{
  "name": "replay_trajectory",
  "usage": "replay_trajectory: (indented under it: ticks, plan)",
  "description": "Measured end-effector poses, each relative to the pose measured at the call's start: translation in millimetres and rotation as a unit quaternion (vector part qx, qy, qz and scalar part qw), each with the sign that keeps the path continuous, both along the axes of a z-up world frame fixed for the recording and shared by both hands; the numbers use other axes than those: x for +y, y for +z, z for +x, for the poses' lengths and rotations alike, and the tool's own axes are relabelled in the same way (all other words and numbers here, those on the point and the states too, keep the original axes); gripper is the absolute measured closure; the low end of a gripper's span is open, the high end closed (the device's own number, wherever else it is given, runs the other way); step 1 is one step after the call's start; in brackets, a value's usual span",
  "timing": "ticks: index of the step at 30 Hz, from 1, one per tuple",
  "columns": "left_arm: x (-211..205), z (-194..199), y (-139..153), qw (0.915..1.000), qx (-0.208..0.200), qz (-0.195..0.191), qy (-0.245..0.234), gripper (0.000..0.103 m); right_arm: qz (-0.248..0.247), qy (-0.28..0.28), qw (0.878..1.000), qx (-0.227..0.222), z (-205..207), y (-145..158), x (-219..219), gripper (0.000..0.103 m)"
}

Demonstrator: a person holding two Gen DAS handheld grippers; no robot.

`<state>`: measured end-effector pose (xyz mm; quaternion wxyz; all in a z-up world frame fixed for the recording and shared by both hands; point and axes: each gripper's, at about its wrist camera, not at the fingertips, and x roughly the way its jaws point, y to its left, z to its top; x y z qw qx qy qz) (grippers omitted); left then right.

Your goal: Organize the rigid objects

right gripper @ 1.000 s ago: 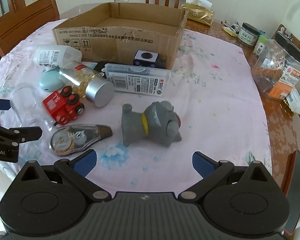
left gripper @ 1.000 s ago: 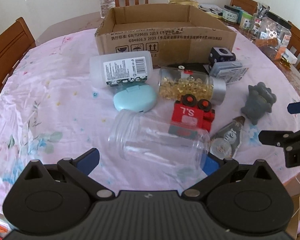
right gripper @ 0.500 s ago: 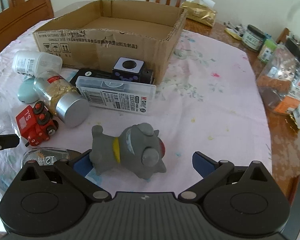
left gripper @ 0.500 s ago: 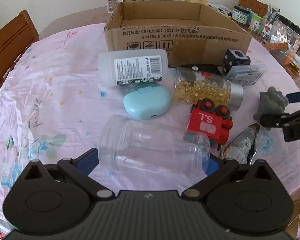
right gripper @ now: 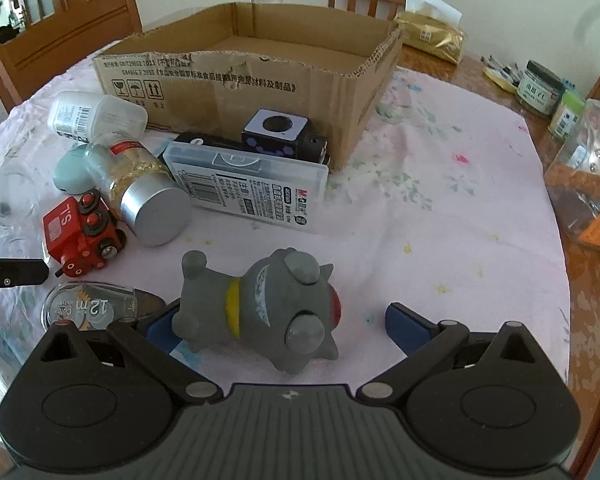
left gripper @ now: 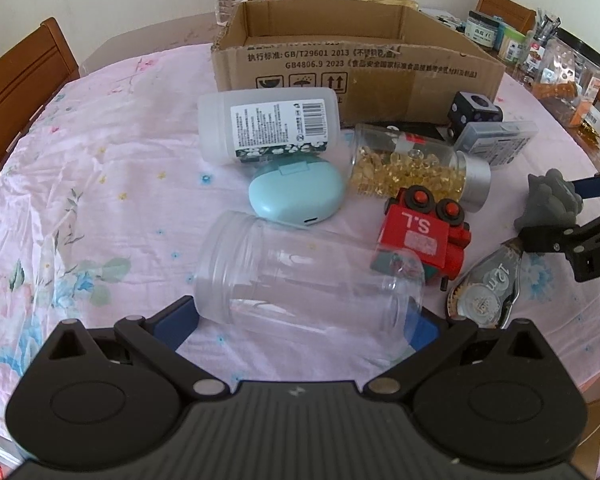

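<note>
Both my grippers have closed in since a second ago.
My left gripper [left gripper: 306,322] fingers spread around the clear jar [left gripper: 308,276], lower centre; my right gripper [right gripper: 282,320] fingers spread around the grey toy [right gripper: 260,312]. Best to squeeze each mid-body, then lift toward the cardboard box [left gripper: 356,64].

From the grey toy dog [right gripper: 260,312], bare counter [right gripper: 440,208] runs open toward 1 o'clock; at 11 o'clock the plastic case [right gripper: 252,184] and capsule bottle [right gripper: 140,188] block the cardboard box [right gripper: 260,80].
</note>
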<state>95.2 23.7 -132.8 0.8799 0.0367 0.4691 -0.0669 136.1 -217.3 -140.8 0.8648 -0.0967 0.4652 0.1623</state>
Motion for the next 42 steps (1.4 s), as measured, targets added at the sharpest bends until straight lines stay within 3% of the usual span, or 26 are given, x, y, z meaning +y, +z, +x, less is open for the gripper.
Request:
replay_trajectory:
  ticks: [9,15,26,34,42]
  plan:
    - [-8,-3,11,0.9982,-0.025,0.042,-0.033,0.003,-0.003,0.002,1.0,0.005,2,2,3,0.0]
    - [-11,-1,18,0.9964,-0.04,0.053,-0.053,0.004,-0.007,0.027,1.0,0.005,-2,7,8,0.011]
    - [-2,5,21,0.9969,-0.023,0.029,-0.069,0.012,-0.017,0.022,1.0,0.014,-1,12,14,0.024]
    - [1,11,29,0.9964,-0.008,0.027,-0.08,0.012,-0.032,0.014,0.999,0.026,3,15,18,0.025]
    - [5,19,58,0.9945,0.008,0.019,-0.102,0.013,-0.033,0.015,0.999,0.024,7,34,20,0.025]
